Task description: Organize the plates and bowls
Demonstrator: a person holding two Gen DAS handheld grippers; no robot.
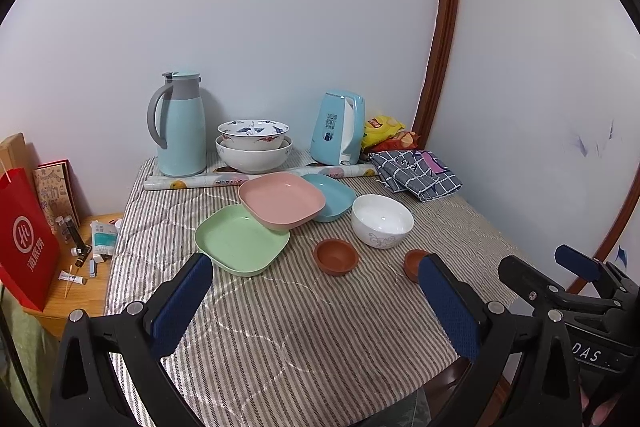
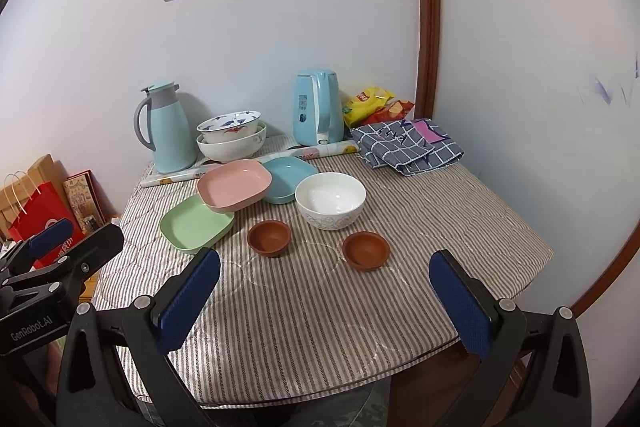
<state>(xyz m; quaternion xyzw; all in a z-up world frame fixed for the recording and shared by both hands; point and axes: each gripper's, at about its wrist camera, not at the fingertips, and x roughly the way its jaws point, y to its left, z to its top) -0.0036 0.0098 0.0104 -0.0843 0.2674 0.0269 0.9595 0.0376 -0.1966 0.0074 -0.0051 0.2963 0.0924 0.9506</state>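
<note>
Both the left gripper and the right gripper are wide open and hold nothing, above the near edge of the striped table. The pink plate leans on the green plate and the blue plate; a white bowl stands beside them. The right view shows both brown bowls fully; in the left view one is half hidden behind a finger. Only the left view shows small tubes on the side table.
</note>
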